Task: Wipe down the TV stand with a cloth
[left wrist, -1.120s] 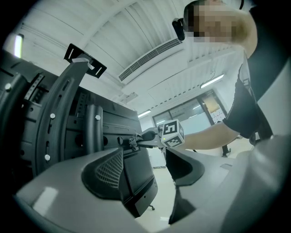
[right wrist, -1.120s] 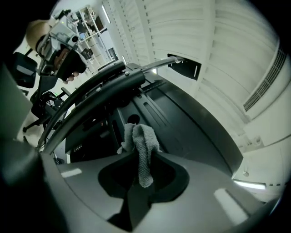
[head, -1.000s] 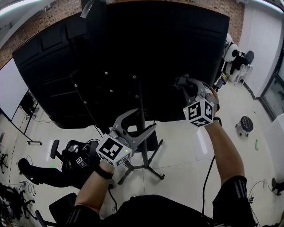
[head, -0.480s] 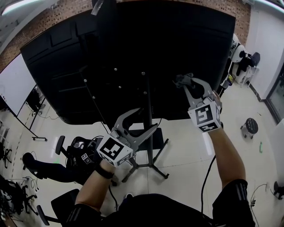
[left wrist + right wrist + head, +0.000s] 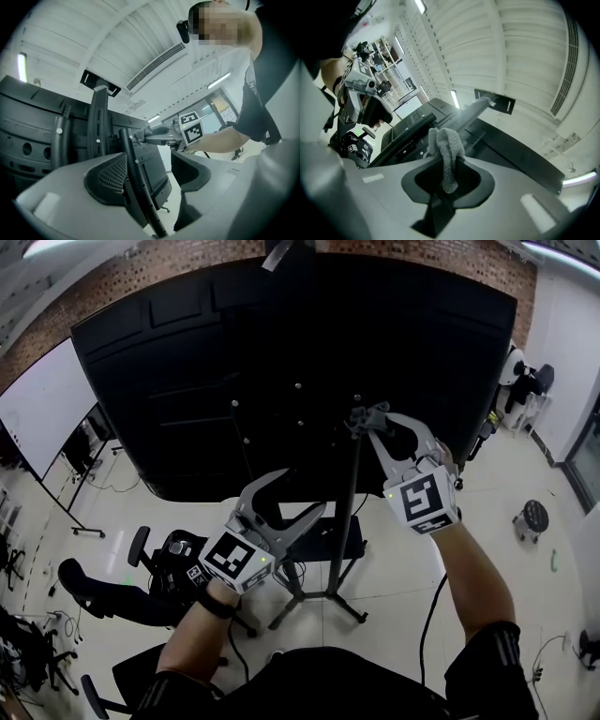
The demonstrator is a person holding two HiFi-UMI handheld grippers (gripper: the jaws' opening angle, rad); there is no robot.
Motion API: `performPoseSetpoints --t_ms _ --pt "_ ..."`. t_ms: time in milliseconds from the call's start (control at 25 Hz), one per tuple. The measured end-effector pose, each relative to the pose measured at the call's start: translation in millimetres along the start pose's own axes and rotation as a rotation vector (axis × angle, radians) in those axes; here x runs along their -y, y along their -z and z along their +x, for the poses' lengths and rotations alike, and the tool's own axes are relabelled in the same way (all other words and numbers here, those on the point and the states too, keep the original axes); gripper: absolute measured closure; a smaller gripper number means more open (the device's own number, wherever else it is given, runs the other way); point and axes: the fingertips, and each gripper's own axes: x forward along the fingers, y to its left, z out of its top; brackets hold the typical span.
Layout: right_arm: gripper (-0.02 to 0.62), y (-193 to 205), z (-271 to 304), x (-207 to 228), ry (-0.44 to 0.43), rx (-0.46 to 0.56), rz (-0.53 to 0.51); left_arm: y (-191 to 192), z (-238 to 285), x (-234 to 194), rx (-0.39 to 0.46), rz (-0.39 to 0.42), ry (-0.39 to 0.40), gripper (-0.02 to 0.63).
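The TV stand's black pole (image 5: 346, 521) rises from tripod legs to the back of a big black TV (image 5: 234, 381). My right gripper (image 5: 367, 420) is shut on a grey knitted cloth (image 5: 360, 417), which it presses against the pole just below the TV mount. In the right gripper view the cloth (image 5: 446, 150) hangs out from between the jaws of the right gripper (image 5: 447, 159). My left gripper (image 5: 307, 491) hovers lower and to the left of the pole, open and empty. In the left gripper view the pole (image 5: 136, 183) shows beyond the left gripper (image 5: 154, 180), framed by its spread jaws.
A black office chair (image 5: 169, 559) stands on the pale floor at lower left, with another chair (image 5: 80, 587) beyond it. A whiteboard (image 5: 37, 418) is on the left wall. A small stool (image 5: 531, 517) and a white machine (image 5: 520, 381) are at the right.
My right gripper has carried the cloth leftward onto the stand's pole; a second ago it was well right of it. The left gripper has barely moved.
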Motion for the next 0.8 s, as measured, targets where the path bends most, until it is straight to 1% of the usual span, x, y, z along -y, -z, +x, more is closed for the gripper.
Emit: performPoseSetpoints --t_ms 200,280,360,440,520,600,640,680,720,800 --pt "0.535 -49.5 30.5 -52.3 -0.037 0.014 -0.034 -3.5 -48.0 -31.5 0.009 0.008 -0.025 0.293" --pt "0.535 -68.7 41.1 -71.5 -0.058 0.026 -0.032 -1.6 -64.2 -40.9 0.015 0.008 -0.032 0.293" --pt "0.535 -92.7 52.7 -89.1 -0.089 0.059 0.012 -2.3 -78.9 -51.0 0.017 0.005 -0.045 0.293" --pt "0.535 -114.8 66.8 -107.5 -0.119 0.085 0.093 -0.8 -94.4 -63.6 0.017 0.003 -0.058 0.293" --pt "0.535 -131.9 82.6 -126.5 -0.139 0.095 0.171 -1.6 -109.7 -76.9 0.012 0.000 -0.075 0.293" --pt "0.535 -144.0 99.8 -144.6 -0.139 0.090 0.206 -0.1 -124.3 -90.4 0.008 0.000 -0.090 0.293" --pt "0.535 -147.8 108.7 -153.1 -0.128 0.078 0.192 2.8 -131.3 -96.7 0.006 0.001 -0.093 0.293" --pt "0.535 -150.2 117.8 -160.9 -0.106 0.057 0.144 5.8 -138.0 -102.2 0.003 0.003 -0.094 0.291" --pt "0.534 -151.9 127.4 -167.8 -0.076 0.027 0.057 7.9 -144.2 -107.0 -0.003 0.004 -0.094 0.285" --pt "0.534 -154.9 147.7 -178.4 -0.011 -0.046 -0.194 10.4 -155.6 -116.0 -0.016 0.003 -0.094 0.285"
